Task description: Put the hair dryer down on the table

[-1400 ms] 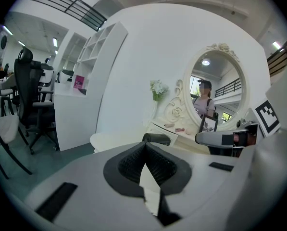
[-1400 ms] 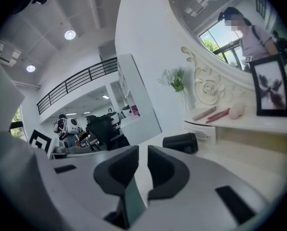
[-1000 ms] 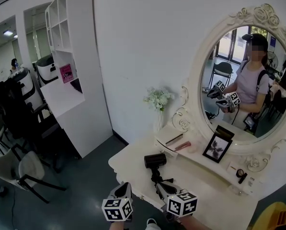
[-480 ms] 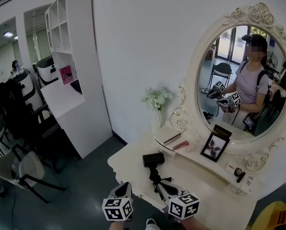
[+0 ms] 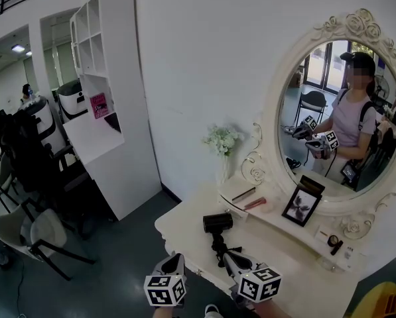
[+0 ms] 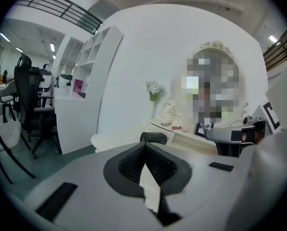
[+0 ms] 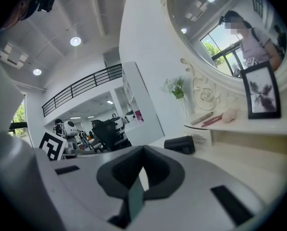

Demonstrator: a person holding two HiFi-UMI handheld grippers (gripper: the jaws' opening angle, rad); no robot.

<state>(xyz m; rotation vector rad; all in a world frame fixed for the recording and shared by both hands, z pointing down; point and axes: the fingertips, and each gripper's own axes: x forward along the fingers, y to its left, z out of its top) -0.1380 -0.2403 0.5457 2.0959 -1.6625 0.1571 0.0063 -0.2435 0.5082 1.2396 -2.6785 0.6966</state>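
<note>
A black hair dryer (image 5: 217, 222) lies on the white dressing table (image 5: 184, 227), its handle and coiled cord (image 5: 220, 247) pointing toward me. My right gripper (image 5: 229, 260) hovers just short of the cord, jaws shut with nothing between them. In the right gripper view the hair dryer (image 7: 180, 144) rests on the tabletop, clear of the gripper (image 7: 143, 150). My left gripper (image 5: 174, 262) hangs off the table's front edge, to the left of the right one. In the left gripper view the gripper (image 6: 145, 146) has its tips together and empty, with the hair dryer (image 6: 153, 137) beyond them.
An oval mirror (image 5: 337, 111) in an ornate white frame backs the table. A low raised shelf (image 5: 277, 216) carries pencils, a picture frame (image 5: 300, 206) and small cosmetics (image 5: 331, 242). A flower vase (image 5: 223, 144) stands at the wall. A white shelving unit (image 5: 105, 111) and chairs (image 5: 32, 230) stand left.
The head view has shifted slightly. The hair dryer and both grippers keep their places.
</note>
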